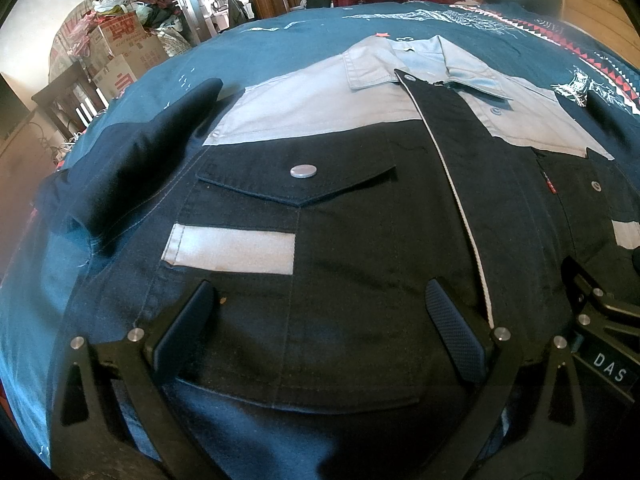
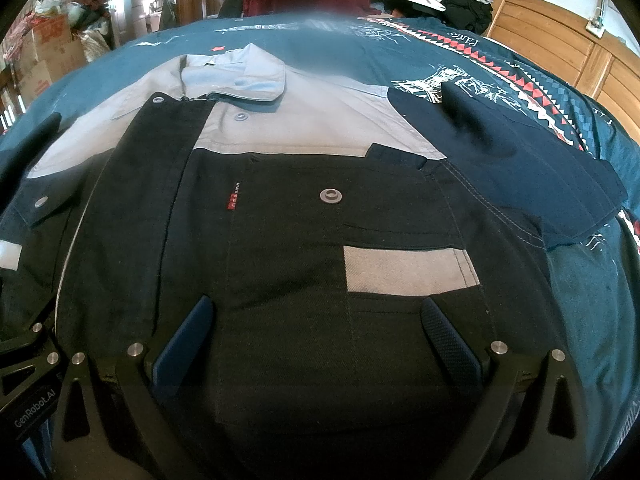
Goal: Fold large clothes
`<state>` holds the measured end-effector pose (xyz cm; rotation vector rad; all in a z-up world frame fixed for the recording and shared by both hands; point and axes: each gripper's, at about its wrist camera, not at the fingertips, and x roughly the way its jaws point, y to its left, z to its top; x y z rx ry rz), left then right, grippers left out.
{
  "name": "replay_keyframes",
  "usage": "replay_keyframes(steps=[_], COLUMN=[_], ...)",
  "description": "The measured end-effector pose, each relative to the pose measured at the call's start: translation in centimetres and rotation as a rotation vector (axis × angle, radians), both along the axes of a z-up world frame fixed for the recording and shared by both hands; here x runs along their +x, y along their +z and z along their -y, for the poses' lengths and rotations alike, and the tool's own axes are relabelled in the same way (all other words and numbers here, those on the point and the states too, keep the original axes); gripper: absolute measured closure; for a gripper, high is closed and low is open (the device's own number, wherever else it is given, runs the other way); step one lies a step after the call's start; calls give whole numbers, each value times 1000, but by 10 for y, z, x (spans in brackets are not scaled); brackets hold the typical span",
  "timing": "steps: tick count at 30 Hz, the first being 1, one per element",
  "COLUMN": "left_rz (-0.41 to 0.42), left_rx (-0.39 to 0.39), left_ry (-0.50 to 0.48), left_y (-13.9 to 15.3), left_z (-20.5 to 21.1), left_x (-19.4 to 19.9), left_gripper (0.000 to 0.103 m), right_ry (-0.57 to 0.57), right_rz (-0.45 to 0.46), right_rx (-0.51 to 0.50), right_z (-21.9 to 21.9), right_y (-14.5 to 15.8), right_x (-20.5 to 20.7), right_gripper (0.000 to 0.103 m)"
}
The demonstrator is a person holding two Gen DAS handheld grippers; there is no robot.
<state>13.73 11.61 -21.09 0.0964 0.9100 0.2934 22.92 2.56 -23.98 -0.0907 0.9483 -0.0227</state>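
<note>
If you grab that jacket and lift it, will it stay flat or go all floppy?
Probably floppy: the jacket lies soft on the bed, and its sleeve already bunches into folds. It looks like thick work cloth, so likely a bit heavy. The metal snap may swing along with the cloth.

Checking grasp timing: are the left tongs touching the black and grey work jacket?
Cannot tell. In the left wrist view the open left tongs overlap the black and grey work jacket, showing neither contact nor gap.
</note>
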Motion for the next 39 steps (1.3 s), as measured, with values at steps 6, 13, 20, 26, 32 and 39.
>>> replay_keyframes(steps=[6, 13, 20, 26, 32, 39], left_rz=[0, -1, -1, -2, -2, -13], left_rx=[0, -1, -1, -1, -1, -4], left_ry=[0, 0, 0, 0, 0, 0], left_y=[1, 1, 1, 2, 2, 2], left_z=[2, 1, 1, 0, 0, 1], left_x=[-3, -3, -2, -2, -2, -2], left_gripper=[0, 0, 0, 0, 0, 0], right_ry=[0, 0, 0, 0, 0, -2], right_rz=[0, 0, 0, 0, -1, 3], right_rx=[0, -1, -1, -1, -2, 0], right_z=[0, 0, 0, 0, 0, 2], right_y=[0, 0, 0, 0, 0, 0], right_x=[0, 0, 0, 0, 0, -3], right_gripper=[0, 0, 0, 0, 0, 0])
